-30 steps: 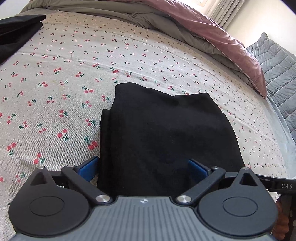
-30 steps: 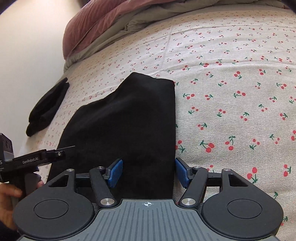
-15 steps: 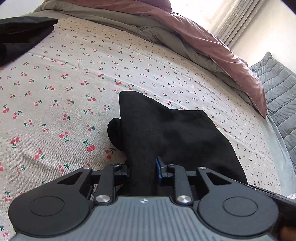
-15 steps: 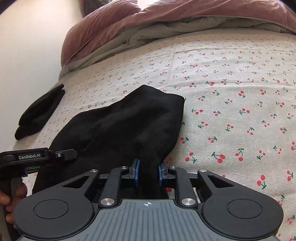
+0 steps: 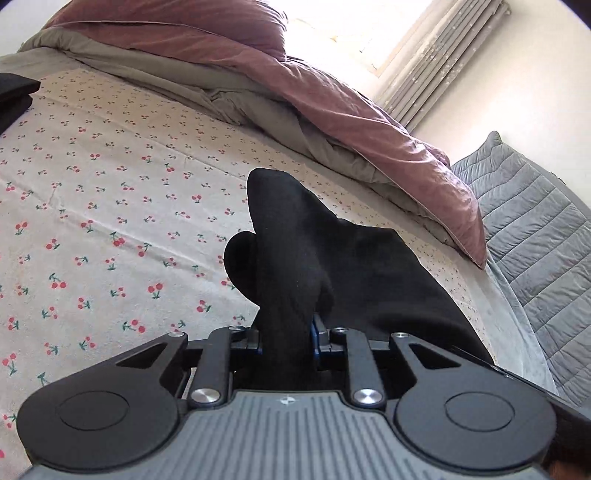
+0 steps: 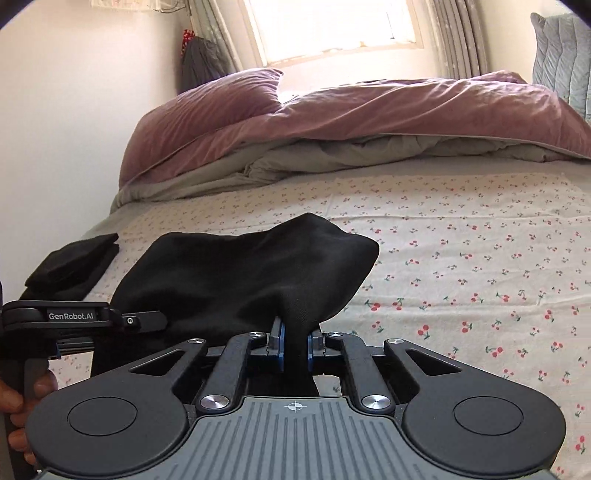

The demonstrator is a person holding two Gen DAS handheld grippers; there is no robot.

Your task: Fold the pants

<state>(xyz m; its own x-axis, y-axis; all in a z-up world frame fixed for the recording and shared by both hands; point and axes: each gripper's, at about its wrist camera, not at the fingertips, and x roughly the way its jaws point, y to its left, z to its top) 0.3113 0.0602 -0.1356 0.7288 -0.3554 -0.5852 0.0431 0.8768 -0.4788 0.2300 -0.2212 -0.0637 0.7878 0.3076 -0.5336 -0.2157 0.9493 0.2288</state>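
The black pants (image 5: pixel 332 258), folded into a thick bundle, are lifted off the cherry-print bed sheet (image 5: pixel 92 221) at their near edge. My left gripper (image 5: pixel 286 341) is shut on the near left part of the pants, and the cloth bunches up between its blue pads. My right gripper (image 6: pixel 294 345) is shut on the near right part of the pants (image 6: pixel 240 273). The far end of the pants still hangs down toward the sheet (image 6: pixel 480 277). The left gripper's body (image 6: pixel 85 317) shows at the left of the right wrist view.
A mauve and grey duvet (image 5: pixel 295 92) is heaped along the far side of the bed. A second folded black garment (image 6: pixel 70 266) lies at the bed's left edge. A grey quilted cushion (image 5: pixel 535 221) lies on the right. A window (image 6: pixel 332 26) is behind the bed.
Both grippers went from open around the near edge of the flat pants to shut on it, then lifted it; the views tilted up toward the duvet and window.
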